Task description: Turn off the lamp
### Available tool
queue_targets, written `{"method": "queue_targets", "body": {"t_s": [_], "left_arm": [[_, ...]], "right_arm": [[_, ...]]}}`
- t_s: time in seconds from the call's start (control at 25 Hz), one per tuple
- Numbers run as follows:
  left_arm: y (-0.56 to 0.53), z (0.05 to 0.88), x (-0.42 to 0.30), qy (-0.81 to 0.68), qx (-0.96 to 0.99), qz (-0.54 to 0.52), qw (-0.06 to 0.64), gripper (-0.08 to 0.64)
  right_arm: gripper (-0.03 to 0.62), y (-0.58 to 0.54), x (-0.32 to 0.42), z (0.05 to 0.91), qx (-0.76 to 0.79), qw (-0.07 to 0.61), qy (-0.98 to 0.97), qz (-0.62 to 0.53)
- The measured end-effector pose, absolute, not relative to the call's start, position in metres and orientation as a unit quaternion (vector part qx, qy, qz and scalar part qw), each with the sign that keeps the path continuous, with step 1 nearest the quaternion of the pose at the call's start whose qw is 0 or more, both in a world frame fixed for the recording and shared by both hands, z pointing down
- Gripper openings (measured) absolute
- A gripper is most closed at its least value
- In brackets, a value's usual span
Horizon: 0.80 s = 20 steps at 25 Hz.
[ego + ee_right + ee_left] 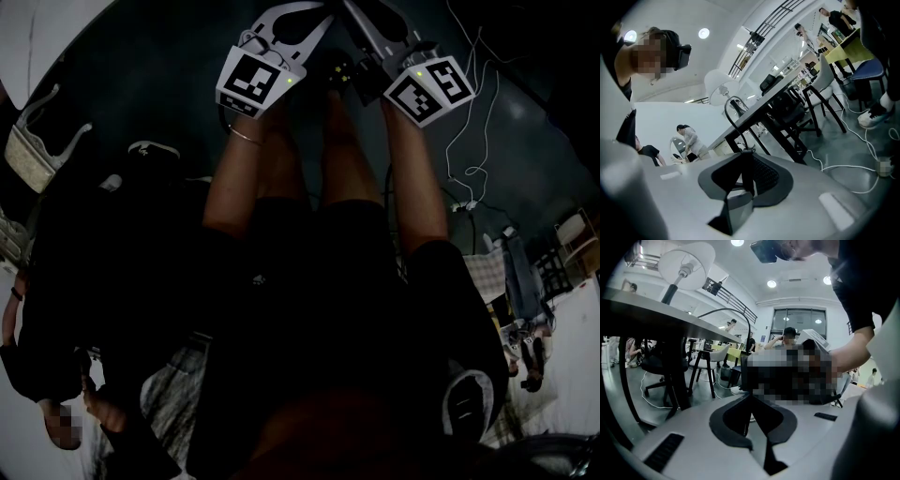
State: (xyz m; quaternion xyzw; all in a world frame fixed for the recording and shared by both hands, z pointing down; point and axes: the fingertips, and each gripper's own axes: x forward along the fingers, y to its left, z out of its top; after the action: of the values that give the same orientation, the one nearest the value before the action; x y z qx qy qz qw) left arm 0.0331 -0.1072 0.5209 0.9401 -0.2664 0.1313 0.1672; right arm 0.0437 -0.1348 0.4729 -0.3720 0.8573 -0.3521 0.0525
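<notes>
The lamp's white shade (686,263) stands on a long dark table (656,310); it also shows as the shade (717,84) in the right gripper view. A thin black cord (727,110) arcs down from there into my right gripper (746,152), which is shut on a black ribbed piece on that cord, seemingly its switch (761,176). My left gripper (750,397) has its tips together, with what looks like a thin dark cord (746,425) running through the gap. In the dark head view, the left gripper (319,14) and the right gripper (354,14) meet tip to tip at the top edge.
Black table legs (677,376) and chairs (705,362) stand close by. White cables (843,164) trail over the floor, and more cables (469,141) lie to the right. Other people stand and sit in the room.
</notes>
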Motion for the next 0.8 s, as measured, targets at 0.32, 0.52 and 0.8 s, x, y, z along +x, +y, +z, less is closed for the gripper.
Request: {"method": "queue_targets", "body": {"t_s": [0.32,0.52,0.8], "left_arm": [[-0.107,0.532,0.029,-0.271,0.935,0.151,0.172,0.017],[-0.107,0.536,0.024,-0.277,0.931,0.158,0.177,0.017],[-0.108,0.535,0.022,-0.289,0.927,0.155,0.183,0.017]], "right_arm": [[0.066,-0.132,0.043,0.484,-0.388,0.033,0.853,-0.347],[0.066,-0.133,0.038,0.488,-0.394,0.024,0.85,-0.348],[0.064,-0.135,0.038,0.489,-0.411,0.018,0.846,-0.34]]}}
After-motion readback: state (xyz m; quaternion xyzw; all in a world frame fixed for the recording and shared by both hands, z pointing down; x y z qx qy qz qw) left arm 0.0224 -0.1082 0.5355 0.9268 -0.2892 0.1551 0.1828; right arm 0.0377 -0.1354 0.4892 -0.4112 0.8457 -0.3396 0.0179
